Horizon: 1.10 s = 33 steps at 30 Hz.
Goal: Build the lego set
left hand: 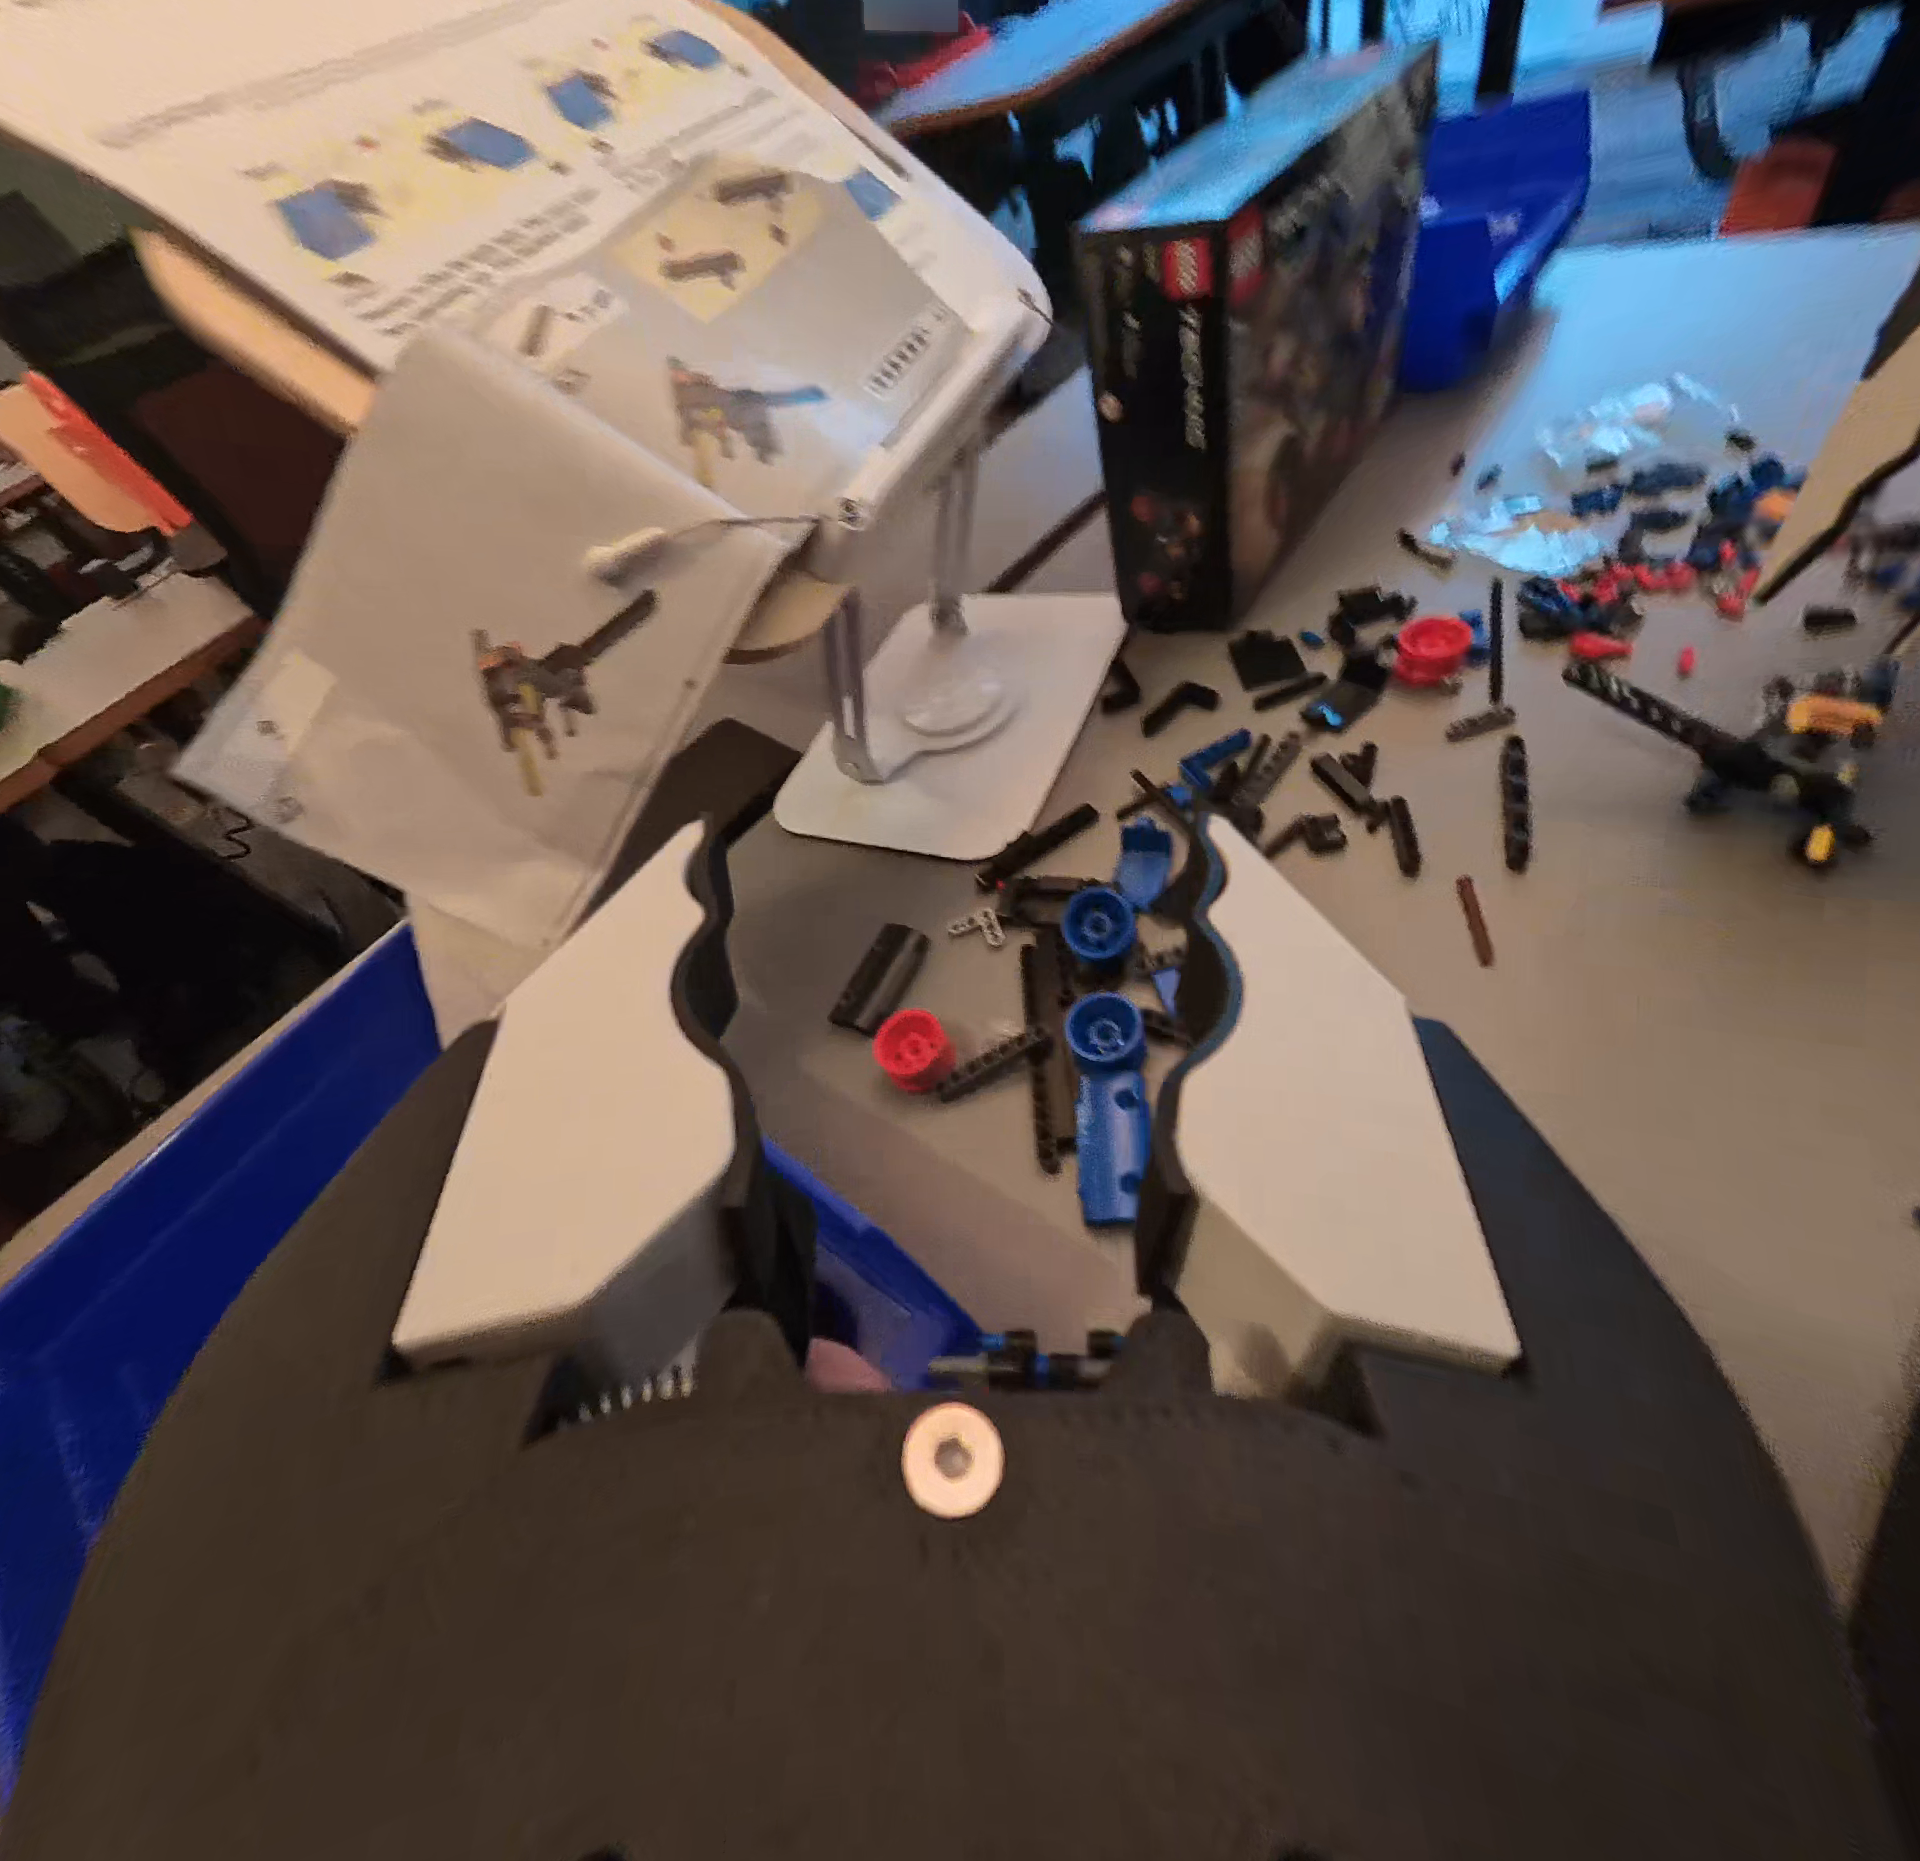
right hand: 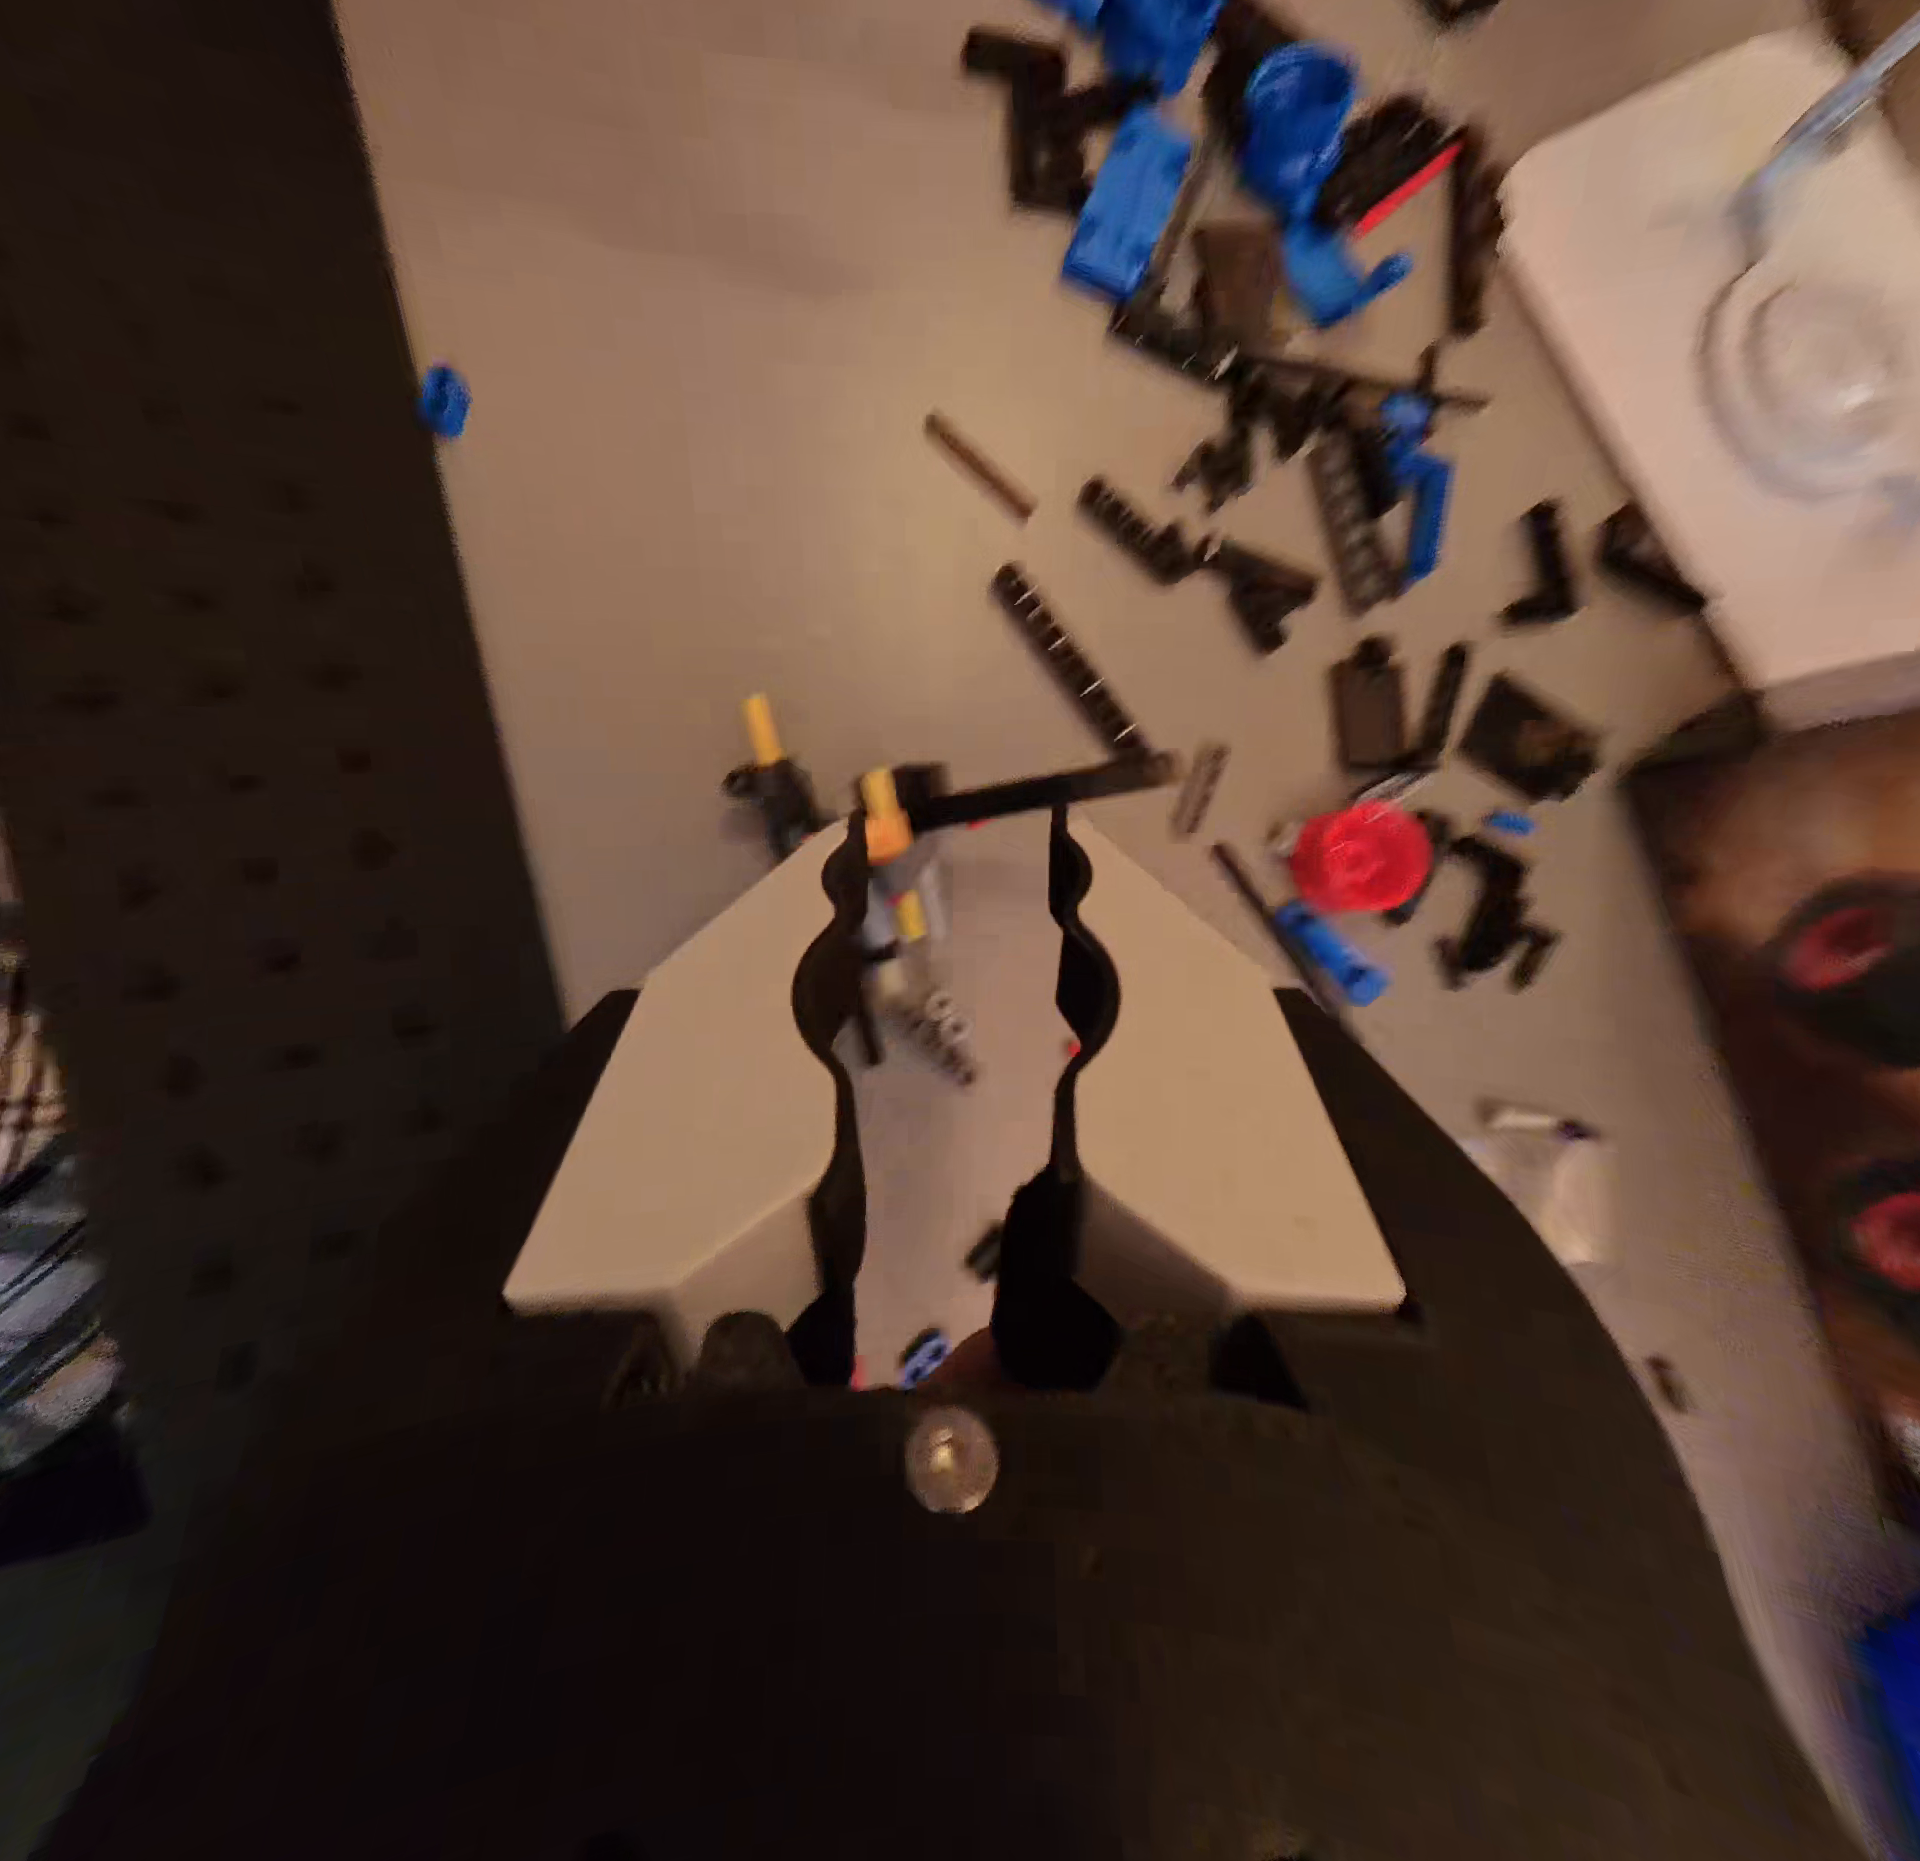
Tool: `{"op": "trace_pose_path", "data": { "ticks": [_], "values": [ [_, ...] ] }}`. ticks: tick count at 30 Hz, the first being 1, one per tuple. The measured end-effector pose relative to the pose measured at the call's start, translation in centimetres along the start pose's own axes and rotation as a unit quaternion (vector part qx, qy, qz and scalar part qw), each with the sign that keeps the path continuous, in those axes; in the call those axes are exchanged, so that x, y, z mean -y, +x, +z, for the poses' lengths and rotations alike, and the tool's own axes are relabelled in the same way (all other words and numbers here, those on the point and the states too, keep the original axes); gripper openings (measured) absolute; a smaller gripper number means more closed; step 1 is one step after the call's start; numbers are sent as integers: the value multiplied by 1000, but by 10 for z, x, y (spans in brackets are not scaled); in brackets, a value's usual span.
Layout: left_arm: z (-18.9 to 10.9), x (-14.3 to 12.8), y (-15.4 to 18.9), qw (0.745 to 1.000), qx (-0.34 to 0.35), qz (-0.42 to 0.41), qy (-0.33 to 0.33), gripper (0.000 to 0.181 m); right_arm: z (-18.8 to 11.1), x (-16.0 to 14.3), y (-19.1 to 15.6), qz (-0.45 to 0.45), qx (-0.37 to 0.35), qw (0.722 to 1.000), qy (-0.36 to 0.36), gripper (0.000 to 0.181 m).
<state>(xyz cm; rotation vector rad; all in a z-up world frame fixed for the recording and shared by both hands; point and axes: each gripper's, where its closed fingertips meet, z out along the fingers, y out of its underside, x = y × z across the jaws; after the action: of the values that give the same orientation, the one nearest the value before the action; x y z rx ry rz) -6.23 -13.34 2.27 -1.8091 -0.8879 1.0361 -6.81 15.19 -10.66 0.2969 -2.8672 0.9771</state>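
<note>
Lego parts (left hand: 1101,990) lie scattered over the grey table (left hand: 1558,1084), mostly black beams w/ blue and red bits mixed in. Left gripper (left hand: 961,845) hangs above the near pile, fingers spread wide apart, nothing between them. Seen through the gap: two blue round hubs (left hand: 1096,923), a blue curved panel (left hand: 1112,1136) and a red wheel hub (left hand: 914,1051) beside black beams. A partly built black-and-yellow model (left hand: 1766,751) sits well off to the right on the table. Instruction sheet (left hand: 499,284) is draped over a white stand (left hand: 935,710), hanging down at the left. Dark lego box (left hand: 1257,377) stands upright behind the parts; a crumpled clear bag (left hand: 1558,492) w/ more pieces lies to its right. Blue bin (left hand: 208,1240) sits at the near left edge.

Right wrist view is blurry. Right gripper (right hand: 956,824) points down at the table, fingers partly apart w/ a clear gap; its tips sit over the small black-and-yellow assembly (right hand: 894,814), whose long black beam crosses in front of both tips. Contact w/ it: can't tell. Another red hub (right hand: 1356,861) lies just right of that, more blue and black parts (right hand: 1247,201) farther up.
</note>
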Motion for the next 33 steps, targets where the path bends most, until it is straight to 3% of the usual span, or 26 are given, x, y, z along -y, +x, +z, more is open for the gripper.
{"op": "trace_pose_path", "data": {
  "ticks": [4, 8, 12, 19, 22, 27, 33],
  "values": [
    [13, -11, 49, 996, -26, 72, -43, 79, 8, -27, -24, 23, 16, 999, -14, 33],
    [25, -16, 109, 991, -99, 77, -49, 77, 14, -36, -20, 33, -7, 999, -20, 31],
    [39, -29, 151, 984, -140, 86, -65, 75, 18, -33, -17, 43, -9, 999, -1, 14],
    [64, -58, 228, 961, -237, 89, -111, 74, 28, -13, -24, 69, 3, 997, 29, 13],
    [77, -71, 244, 953, -260, 84, -132, 74, 35, 3, -35, 64, 19, 997, 47, 23],
    [85, -84, 253, 946, -276, 74, -151, 72, 36, -3, -31, 51, -9, 998, 38, 38],
    [90, -92, 250, 948, -269, 71, -156, 70, 38, -7, -29, 57, -11, 998, 32, 13]
  ]
}}
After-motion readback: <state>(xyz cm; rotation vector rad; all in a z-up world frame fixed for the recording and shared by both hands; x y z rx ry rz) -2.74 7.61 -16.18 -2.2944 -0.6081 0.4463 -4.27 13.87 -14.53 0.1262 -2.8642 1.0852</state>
